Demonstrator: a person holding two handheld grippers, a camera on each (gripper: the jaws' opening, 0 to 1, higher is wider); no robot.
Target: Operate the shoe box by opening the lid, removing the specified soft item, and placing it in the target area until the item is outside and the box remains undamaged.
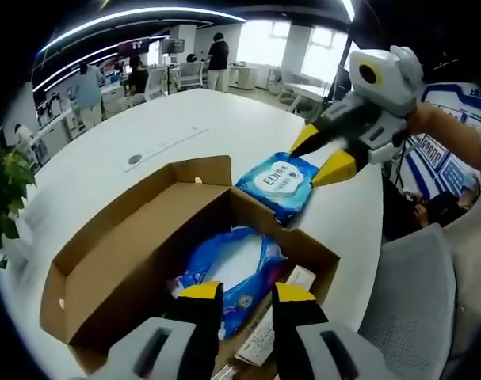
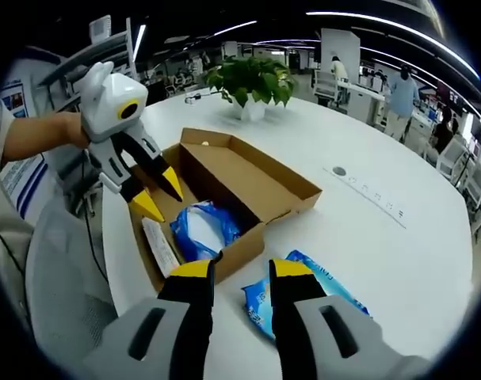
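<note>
Left gripper view has the wet-wipes pack point(image 1: 280, 184) lying on the white table point(image 1: 145, 134) just beside the open shoe box point(image 1: 129, 261), apparently already released, since the right gripper point(image 1: 322, 154) hovers parted above it while the left gripper point(image 1: 248, 294), jaws apart and empty, waits over the box.

one soft pack point(image 1: 232, 273) lies in the open shoe box point(image 1: 129, 253), another point(image 1: 280, 184) on the table point(image 1: 185, 119) beside it.

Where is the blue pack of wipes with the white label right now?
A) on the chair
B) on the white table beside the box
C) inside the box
B: the wipes pack lies on the table, outside the open box.
</note>
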